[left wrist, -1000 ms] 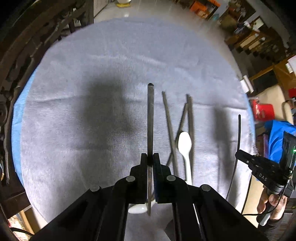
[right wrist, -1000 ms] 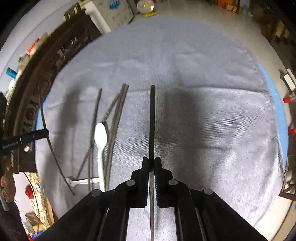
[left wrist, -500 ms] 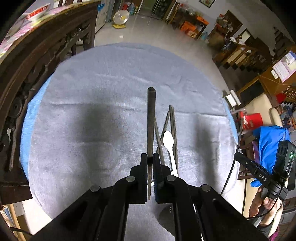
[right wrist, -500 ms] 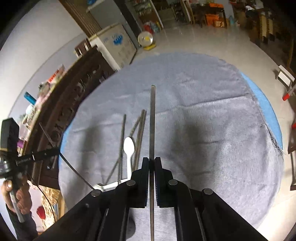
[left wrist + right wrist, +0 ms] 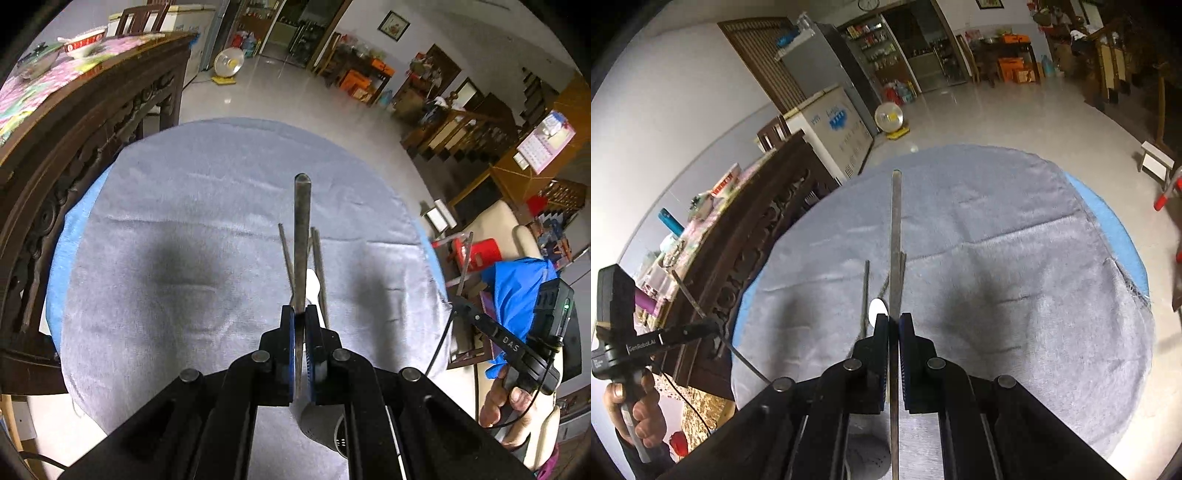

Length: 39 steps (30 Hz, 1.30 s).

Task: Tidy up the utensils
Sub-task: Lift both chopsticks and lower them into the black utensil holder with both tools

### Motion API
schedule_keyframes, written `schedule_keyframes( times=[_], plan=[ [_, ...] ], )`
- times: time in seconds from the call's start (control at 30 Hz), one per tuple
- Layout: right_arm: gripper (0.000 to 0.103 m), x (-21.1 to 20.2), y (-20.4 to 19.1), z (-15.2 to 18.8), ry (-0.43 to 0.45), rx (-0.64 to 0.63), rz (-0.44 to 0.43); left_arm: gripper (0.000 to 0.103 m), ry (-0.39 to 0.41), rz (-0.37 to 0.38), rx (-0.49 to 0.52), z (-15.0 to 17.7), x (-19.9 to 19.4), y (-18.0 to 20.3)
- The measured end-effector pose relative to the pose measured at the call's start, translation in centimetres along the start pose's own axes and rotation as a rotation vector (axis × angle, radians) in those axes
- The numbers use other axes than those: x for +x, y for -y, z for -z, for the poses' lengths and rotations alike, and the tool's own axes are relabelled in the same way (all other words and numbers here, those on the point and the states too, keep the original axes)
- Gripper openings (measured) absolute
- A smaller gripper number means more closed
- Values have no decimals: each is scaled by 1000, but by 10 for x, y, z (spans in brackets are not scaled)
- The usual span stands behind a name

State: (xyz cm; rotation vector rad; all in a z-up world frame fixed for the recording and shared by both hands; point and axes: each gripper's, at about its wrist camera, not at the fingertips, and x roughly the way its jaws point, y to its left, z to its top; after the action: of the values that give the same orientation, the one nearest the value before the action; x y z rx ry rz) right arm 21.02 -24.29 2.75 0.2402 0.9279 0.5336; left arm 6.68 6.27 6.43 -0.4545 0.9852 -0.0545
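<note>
Now holding one dark chopstick apiece. Left gripper (image 5: 303, 314) clamped on the left-held chopstick (image 5: 301, 236), blue-lined jaws pressed flat against its shaft, stick running straight forward out of the jaws to a rounded tip. Right gripper (image 5: 894, 319) likewise pinched tight on the right-held chopstick (image 5: 896, 240), shaft passing back between the jaws and down out of the bottom of the right wrist view. Both raised above the grey cloth (image 5: 184, 221), both sticks clear of its surface. Grey cloth spread over a round table with a blue cover (image 5: 1115, 221) peeking out along the edges. On the cloth, beneath and just beyond the jaws, a loose cluster of more dark chopsticks (image 5: 318, 266), roughly lengthwise and partly crossed, together with a white spoon (image 5: 878, 308), bowl end showing just beside the held stick in both views, handle hidden behind the jaws. Exact count of the lying chopsticks hard to tell from behind the held ones. Across in the left wrist view, the right hand (image 5: 517, 402) wrapped round its handle at the far right edge; across in the right wrist view, the left hand (image 5: 635, 410) gripping its handle at the lower left. Carved dark wooden furniture (image 5: 74, 147) close along one side of the table, tiled floor (image 5: 997, 110) beyond.
</note>
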Motion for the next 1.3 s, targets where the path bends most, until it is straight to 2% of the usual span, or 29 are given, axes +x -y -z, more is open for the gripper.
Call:
schedule_keyframes(
  times=[0.27, 0.53, 0.83, 1.3],
  plan=[
    [7, -33, -28, 0, 126, -16, -56, 5, 104, 73, 34, 3, -58, 16],
    [7, -47, -48, 31, 257, -7, -93, 5, 155, 130, 68, 17, -90, 33],
    [7, -41, -62, 64, 313, -57, -48, 5, 143, 135, 65, 44, -69, 39],
    [7, -20, -59, 90, 273, -97, -24, 5, 120, 65, 71, 73, -13, 45]
  ],
)
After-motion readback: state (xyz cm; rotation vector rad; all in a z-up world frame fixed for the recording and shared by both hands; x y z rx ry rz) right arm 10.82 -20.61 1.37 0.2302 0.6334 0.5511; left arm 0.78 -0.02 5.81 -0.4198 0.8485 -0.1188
